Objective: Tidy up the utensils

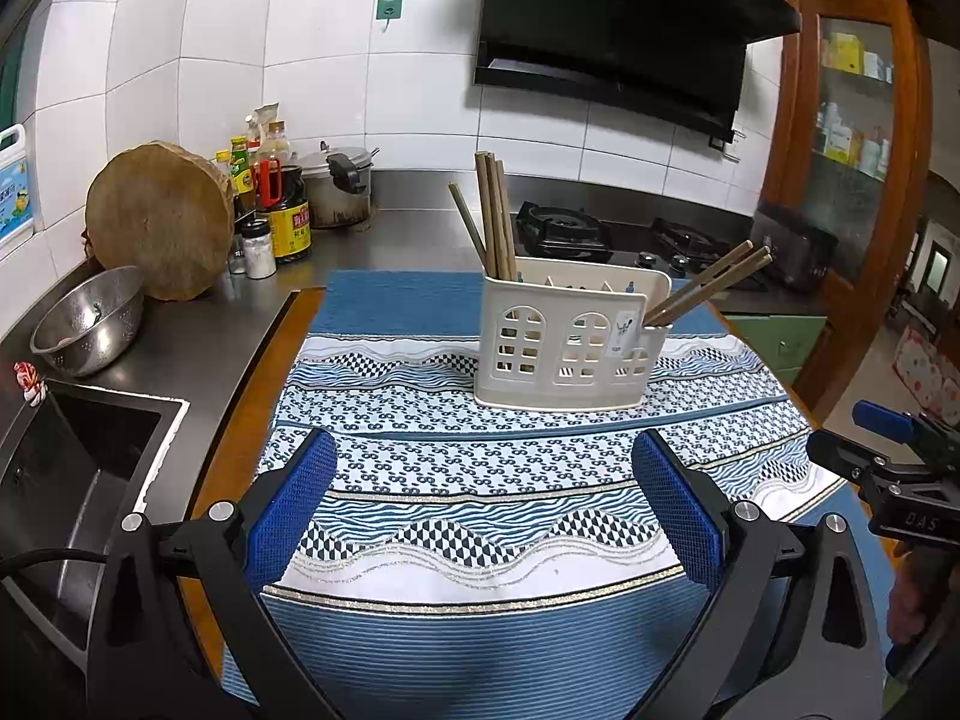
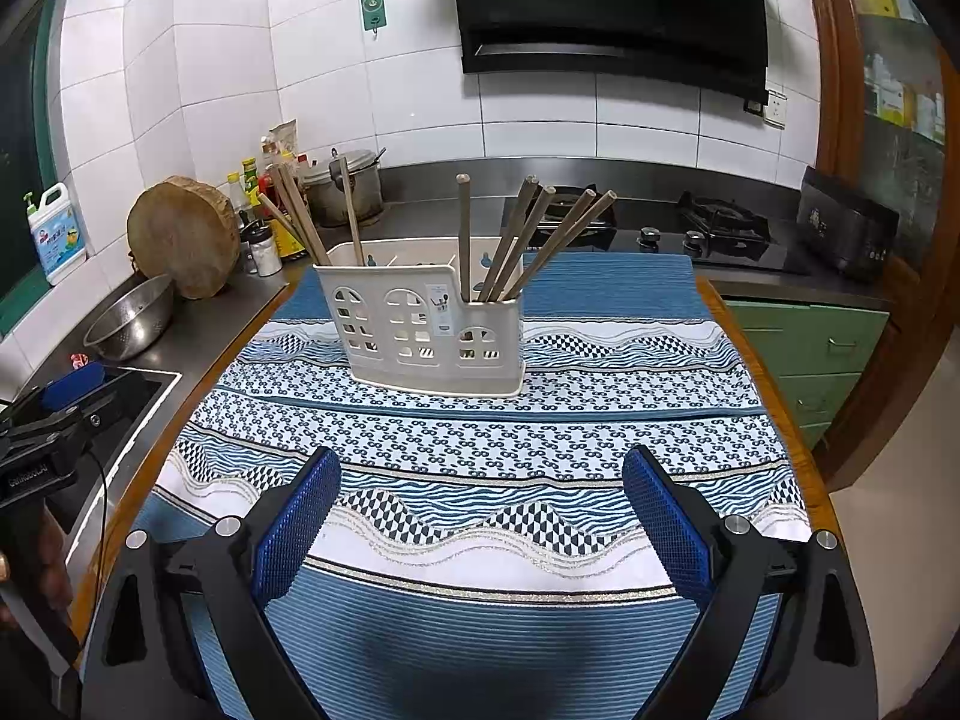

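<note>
A white plastic utensil holder (image 1: pixel 570 348) with arched cut-outs stands upright on the blue patterned cloth (image 1: pixel 480 462); it also shows in the right wrist view (image 2: pixel 426 330). Several brown chopsticks (image 1: pixel 495 216) stand in its left compartment and more chopsticks (image 1: pixel 708 285) lean out of its right one; the right wrist view shows the left bunch (image 2: pixel 297 216) and the right bunch (image 2: pixel 540 240). My left gripper (image 1: pixel 486 504) is open and empty, well short of the holder. My right gripper (image 2: pixel 480 510) is open and empty, also short of it. No loose utensils lie on the cloth.
A steel counter holds a wooden chopping block (image 1: pixel 159 219), a steel colander (image 1: pixel 90 321), sauce bottles (image 1: pixel 282 204) and a pot (image 1: pixel 336 183). A sink (image 1: pixel 78 456) lies at the left. A gas hob (image 2: pixel 720 222) sits behind the table. A green cabinet (image 2: pixel 810 354) stands at the right.
</note>
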Tool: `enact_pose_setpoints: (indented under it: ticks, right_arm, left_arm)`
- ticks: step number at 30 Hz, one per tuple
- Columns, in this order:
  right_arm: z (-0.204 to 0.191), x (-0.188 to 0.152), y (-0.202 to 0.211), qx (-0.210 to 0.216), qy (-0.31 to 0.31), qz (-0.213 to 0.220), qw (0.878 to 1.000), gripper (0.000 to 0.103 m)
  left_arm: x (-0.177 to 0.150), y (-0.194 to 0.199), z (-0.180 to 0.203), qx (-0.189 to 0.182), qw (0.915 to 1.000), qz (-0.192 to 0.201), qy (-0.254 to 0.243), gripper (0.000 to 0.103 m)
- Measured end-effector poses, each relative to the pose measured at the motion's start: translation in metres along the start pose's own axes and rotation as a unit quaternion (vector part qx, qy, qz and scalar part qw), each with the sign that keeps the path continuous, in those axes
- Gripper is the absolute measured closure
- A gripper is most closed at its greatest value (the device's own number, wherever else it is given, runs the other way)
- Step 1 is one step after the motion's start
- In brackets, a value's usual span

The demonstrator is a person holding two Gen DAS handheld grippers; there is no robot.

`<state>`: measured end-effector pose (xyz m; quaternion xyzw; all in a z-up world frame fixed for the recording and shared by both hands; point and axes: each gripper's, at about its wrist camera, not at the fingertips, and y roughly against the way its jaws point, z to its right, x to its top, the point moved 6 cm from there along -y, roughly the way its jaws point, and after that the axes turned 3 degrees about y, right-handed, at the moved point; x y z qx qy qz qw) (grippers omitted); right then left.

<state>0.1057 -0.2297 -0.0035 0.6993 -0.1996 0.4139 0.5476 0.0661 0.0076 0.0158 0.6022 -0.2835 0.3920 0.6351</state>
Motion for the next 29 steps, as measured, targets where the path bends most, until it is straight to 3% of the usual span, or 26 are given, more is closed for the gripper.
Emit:
enact_pose_setpoints:
  ticks: [29]
  right_arm:
    - [0.0,0.0,-0.0005,0.001,-0.001,0.0,1.0,0.011]
  left_arm:
    - [-0.0008,0.0015,0.0019,-0.005,1.0,0.001,-0.001,0.005]
